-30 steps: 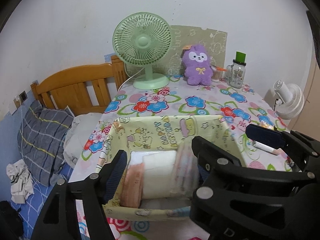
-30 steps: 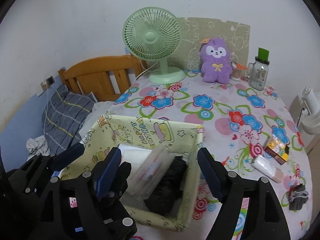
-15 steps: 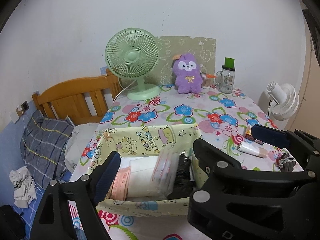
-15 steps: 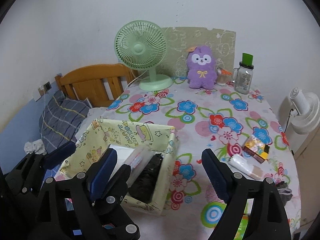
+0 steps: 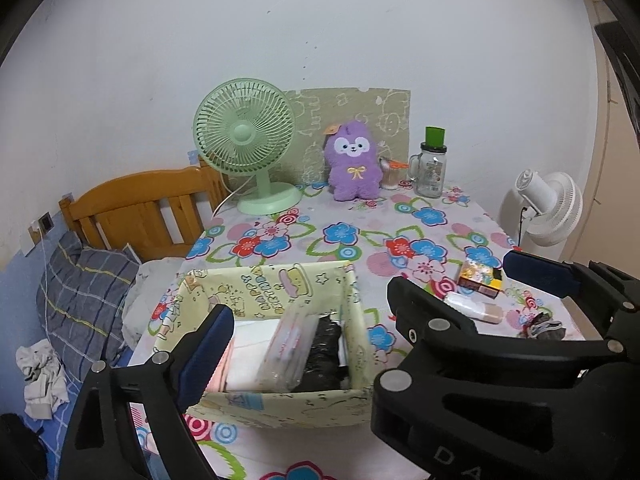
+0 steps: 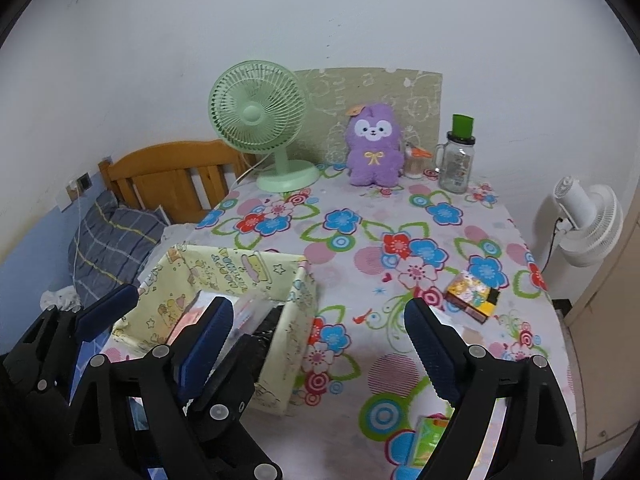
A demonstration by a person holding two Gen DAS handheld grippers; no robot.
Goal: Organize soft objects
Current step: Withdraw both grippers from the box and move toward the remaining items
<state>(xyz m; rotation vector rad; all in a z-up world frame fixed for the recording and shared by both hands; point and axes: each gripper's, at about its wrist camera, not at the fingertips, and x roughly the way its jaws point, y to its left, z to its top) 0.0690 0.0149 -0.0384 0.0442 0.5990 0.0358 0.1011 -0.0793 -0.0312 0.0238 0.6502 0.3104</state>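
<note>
At the lower left of the left wrist view, the left gripper (image 5: 304, 316) is opening its jaws wide with nothing pinched, above the yellow fabric box (image 5: 276, 408). That box sits on the floral worktop (image 5: 360, 240), packed with a white bundle (image 5: 252, 344), a clear packet (image 5: 286, 352) and a black bundle (image 5: 324, 356). Lower centre in the right wrist view, the right gripper (image 6: 316, 340) gapes empty. A purple plush (image 5: 354, 166) stands upper centre-right.
</note>
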